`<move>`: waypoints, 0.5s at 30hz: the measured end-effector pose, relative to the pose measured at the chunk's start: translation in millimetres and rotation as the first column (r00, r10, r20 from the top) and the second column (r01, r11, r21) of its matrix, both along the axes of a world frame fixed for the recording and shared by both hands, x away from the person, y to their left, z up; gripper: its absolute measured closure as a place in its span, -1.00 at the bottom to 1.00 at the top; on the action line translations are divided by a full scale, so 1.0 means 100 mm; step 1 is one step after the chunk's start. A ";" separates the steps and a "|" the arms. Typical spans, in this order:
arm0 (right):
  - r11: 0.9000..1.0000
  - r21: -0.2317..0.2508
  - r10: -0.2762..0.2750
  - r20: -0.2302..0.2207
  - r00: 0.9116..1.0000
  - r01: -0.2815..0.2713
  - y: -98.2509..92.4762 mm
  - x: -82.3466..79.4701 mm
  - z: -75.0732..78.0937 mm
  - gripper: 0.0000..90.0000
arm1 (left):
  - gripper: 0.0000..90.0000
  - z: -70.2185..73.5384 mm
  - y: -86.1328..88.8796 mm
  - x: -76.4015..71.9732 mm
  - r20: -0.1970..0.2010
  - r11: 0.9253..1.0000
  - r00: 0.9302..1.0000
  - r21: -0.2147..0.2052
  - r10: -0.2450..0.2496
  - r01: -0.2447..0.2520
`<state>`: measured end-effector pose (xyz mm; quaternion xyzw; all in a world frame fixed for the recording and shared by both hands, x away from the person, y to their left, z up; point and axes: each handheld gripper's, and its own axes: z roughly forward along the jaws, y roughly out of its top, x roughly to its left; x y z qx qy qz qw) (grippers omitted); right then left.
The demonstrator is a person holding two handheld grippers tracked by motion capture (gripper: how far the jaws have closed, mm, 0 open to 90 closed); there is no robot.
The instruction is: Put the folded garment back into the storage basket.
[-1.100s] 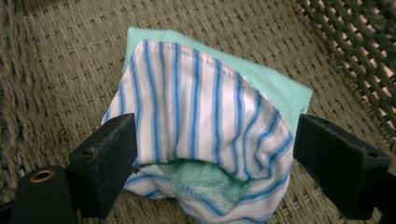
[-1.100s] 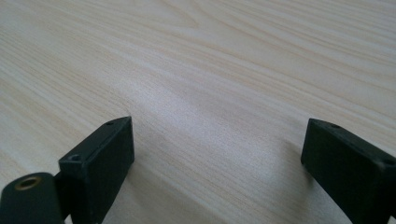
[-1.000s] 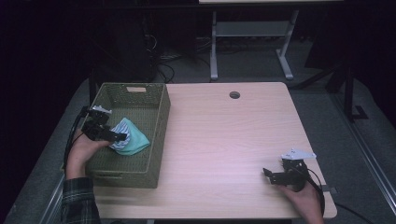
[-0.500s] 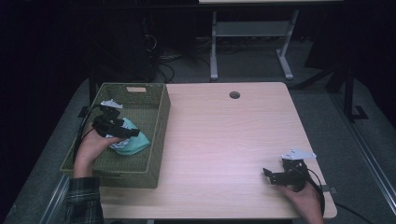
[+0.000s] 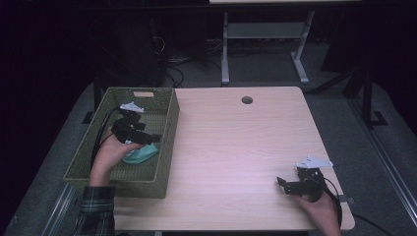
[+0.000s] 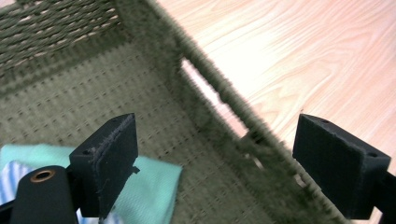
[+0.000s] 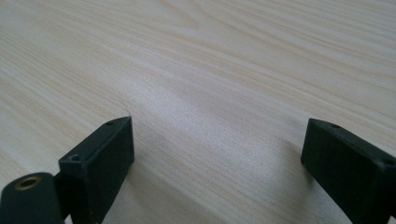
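Note:
A green woven basket [image 5: 167, 123] stands on the left part of the wooden table [image 5: 236, 142]. Inside it lies a folded teal cloth [image 5: 142, 154] with a blue-striped piece beside it [image 6: 11, 179]. My left gripper [image 5: 147, 138] hovers over the basket, just above the cloth, open with nothing between its jaws; in the left gripper view the basket's right wall [image 6: 224, 93] runs between the jaws and the cloth [image 6: 154, 186] sits low at the left. My right gripper [image 5: 281, 184] rests low over the table near the front right, open and empty, with bare wood [image 7: 215, 93] ahead of it.
A round cable hole [image 5: 247, 100] is in the table near its far edge. Beyond the table stand a metal frame [image 5: 265, 44] and dark equipment with cables [image 5: 162, 54] on the floor. The table's front edge is close behind my right hand.
My left gripper has moved away from me and up inside the basket, and the teal cloth it hovered over now lies free below it. The right gripper has stayed put.

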<state>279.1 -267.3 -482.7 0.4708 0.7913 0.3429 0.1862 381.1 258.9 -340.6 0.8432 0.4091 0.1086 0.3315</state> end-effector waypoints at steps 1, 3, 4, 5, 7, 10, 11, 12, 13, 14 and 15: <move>1.000 0.000 0.000 0.000 1.000 0.000 0.00 0.00 0.00 -0.80 | -0.70 0.01 -0.03 0.00 0.004 1.000 1.000 -0.003 -0.002 0.002; 1.000 0.000 0.000 0.000 1.000 0.000 0.00 0.00 0.00 -0.80 | -0.70 0.02 -0.09 -0.02 0.007 1.000 1.000 -0.015 -0.008 0.008; 1.000 0.000 0.000 0.000 1.000 0.000 0.00 0.00 0.00 -0.80 | -0.70 0.03 -0.12 -0.02 0.009 1.000 1.000 -0.021 -0.012 0.013; 1.000 0.000 0.000 0.000 1.000 0.000 0.00 0.00 0.00 -0.80 | -0.70 0.04 -0.16 -0.03 0.011 1.000 1.000 -0.023 -0.018 0.018; 1.000 0.000 0.000 -0.001 1.000 0.000 0.00 0.00 0.00 -0.80 | -0.70 0.04 -0.24 -0.04 0.014 0.999 0.999 -0.033 -0.029 0.029; 1.000 0.000 0.000 0.000 1.000 0.000 0.00 0.00 0.00 -0.80 | -0.70 0.05 -0.35 -0.06 0.019 0.998 0.999 -0.040 -0.050 0.051; 1.000 0.000 0.000 -0.001 1.000 0.000 0.00 0.00 0.00 -0.80 | -0.70 0.05 -0.39 -0.07 0.020 0.997 0.998 -0.042 -0.060 0.060; 1.000 0.000 0.000 0.000 1.000 0.000 0.00 0.00 0.00 -0.80 | -0.70 0.06 -0.43 -0.08 0.023 0.997 0.998 -0.046 -0.063 0.064; 1.000 0.000 0.000 0.000 1.000 0.000 0.00 0.00 0.00 -0.80 | -0.70 0.06 -0.46 -0.09 0.025 0.996 0.997 -0.045 -0.071 0.072; 1.000 0.000 0.000 0.000 1.000 0.000 0.00 0.00 0.00 -0.80 | -0.70 0.06 -0.50 -0.10 0.029 0.996 0.997 -0.046 -0.075 0.076; 1.000 0.000 0.000 0.000 1.000 0.000 0.00 0.00 0.00 -0.80 | -0.70 0.06 -0.54 -0.10 0.032 0.995 0.996 -0.050 -0.080 0.081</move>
